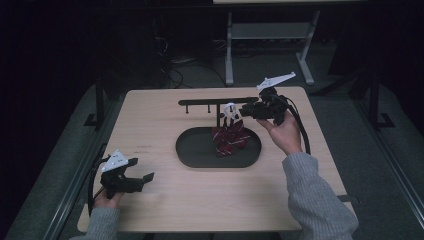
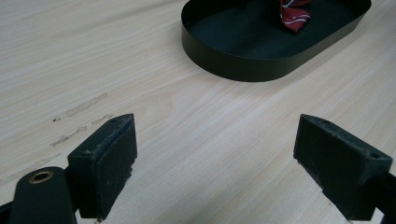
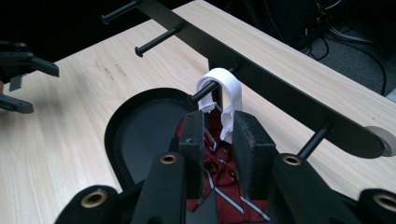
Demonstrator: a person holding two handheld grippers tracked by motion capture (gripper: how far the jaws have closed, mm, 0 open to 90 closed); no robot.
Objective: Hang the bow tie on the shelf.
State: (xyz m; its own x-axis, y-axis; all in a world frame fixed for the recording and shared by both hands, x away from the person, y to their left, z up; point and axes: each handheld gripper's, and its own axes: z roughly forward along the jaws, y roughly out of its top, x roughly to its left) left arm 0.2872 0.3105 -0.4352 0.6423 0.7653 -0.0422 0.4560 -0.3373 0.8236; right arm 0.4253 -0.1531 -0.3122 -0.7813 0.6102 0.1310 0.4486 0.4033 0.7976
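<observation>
A dark red striped tie (image 1: 230,137) hangs by its white elastic band (image 1: 231,109) from a peg of the black rack (image 1: 215,101), its tail resting in the black oval tray (image 1: 195,150). My right gripper (image 1: 245,111) reaches in from the right at peg height. In the right gripper view the band (image 3: 229,88) loops over the peg (image 3: 203,92), and the right gripper (image 3: 218,116) has its jaws a little apart with the band's lower end and the tie (image 3: 224,177) between them, not pinched. My left gripper (image 1: 142,168) rests wide open near the front left, holding nothing.
The rack (image 3: 280,93) has several more bare pegs along its bar. The tray's rim (image 2: 233,65) lies ahead of the left gripper (image 2: 217,123) across bare wooden tabletop, with the tie's tip (image 2: 294,16) inside. Table legs and cables stand on the dark floor behind.
</observation>
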